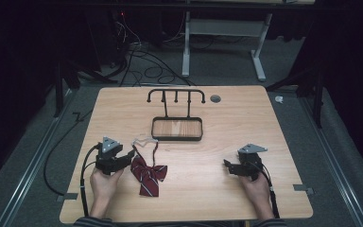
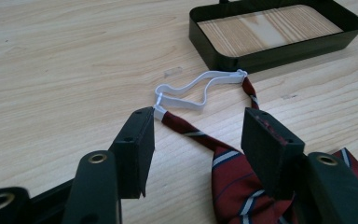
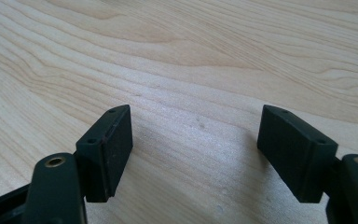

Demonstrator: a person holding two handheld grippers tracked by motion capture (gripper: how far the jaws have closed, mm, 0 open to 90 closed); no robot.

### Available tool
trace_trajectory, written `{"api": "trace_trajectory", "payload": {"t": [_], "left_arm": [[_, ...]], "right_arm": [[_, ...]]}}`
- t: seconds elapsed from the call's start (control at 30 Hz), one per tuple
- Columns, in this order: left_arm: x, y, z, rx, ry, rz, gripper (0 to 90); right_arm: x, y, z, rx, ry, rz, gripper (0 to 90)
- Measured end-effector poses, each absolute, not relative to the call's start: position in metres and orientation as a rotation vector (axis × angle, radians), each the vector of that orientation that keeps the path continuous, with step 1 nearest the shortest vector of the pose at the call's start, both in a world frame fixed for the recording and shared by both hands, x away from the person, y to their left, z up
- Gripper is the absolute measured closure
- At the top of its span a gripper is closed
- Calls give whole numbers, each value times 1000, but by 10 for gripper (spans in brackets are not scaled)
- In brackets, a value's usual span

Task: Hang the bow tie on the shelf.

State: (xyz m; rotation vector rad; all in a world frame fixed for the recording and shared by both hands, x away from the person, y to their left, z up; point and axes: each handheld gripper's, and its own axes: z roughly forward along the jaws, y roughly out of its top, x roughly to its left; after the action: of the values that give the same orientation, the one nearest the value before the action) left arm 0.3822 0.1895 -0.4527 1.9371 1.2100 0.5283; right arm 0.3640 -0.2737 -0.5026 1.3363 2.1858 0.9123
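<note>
**Jaws spread at the bow tie strap, right side idle**

Jaws on my left gripper [image 2: 193, 140] are spread wide and low to the desk [image 1: 246, 127], pinching nothing. The bow tie [image 2: 256, 186] lies flat between and under them: its red striped strap runs forward through the gap, and the right jaw overlaps the knot end. Just ahead of the jaw tips the white elastic loop [image 2: 186, 93] lies slack on the wood. I judge this placement as lining up for a pinch on the strap, since that narrow band is easier to lift than the bulky bow.

Beyond the loop, farther ahead of the jaws, stands the black tray [image 2: 261, 53] with its hook rack [image 1: 176, 96]; likely where the tie is meant to hang.

My right gripper [image 3: 193, 154] has its jaws spread too, bare desk between them, well apart from the tie. Waiting, I'd say.
</note>
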Motion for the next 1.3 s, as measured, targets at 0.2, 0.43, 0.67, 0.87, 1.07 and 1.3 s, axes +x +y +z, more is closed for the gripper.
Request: {"api": "trace_trajectory", "payload": {"t": [0.2,0.43,0.67,0.87,1.07,1.3], "left_arm": [[390,179,-449,1961,1220,504,441],[403,165,-451,2011,1266,531,440],[420,162,-464,2028,1331,527,447],[429,162,-476,2059,1358,491,510],[434,163,-484,2096,1375,474,598],[432,157,-488,2174,1316,495,843]], "right_arm": [[364,-274,-503,1336,2186,913,278],[364,-274,-503,1338,2187,913,278],[364,-274,-503,1339,2186,917,279],[364,-274,-503,1337,2186,918,279],[364,-274,-503,1337,2187,918,280],[364,-274,-503,1335,2187,912,280]]}}
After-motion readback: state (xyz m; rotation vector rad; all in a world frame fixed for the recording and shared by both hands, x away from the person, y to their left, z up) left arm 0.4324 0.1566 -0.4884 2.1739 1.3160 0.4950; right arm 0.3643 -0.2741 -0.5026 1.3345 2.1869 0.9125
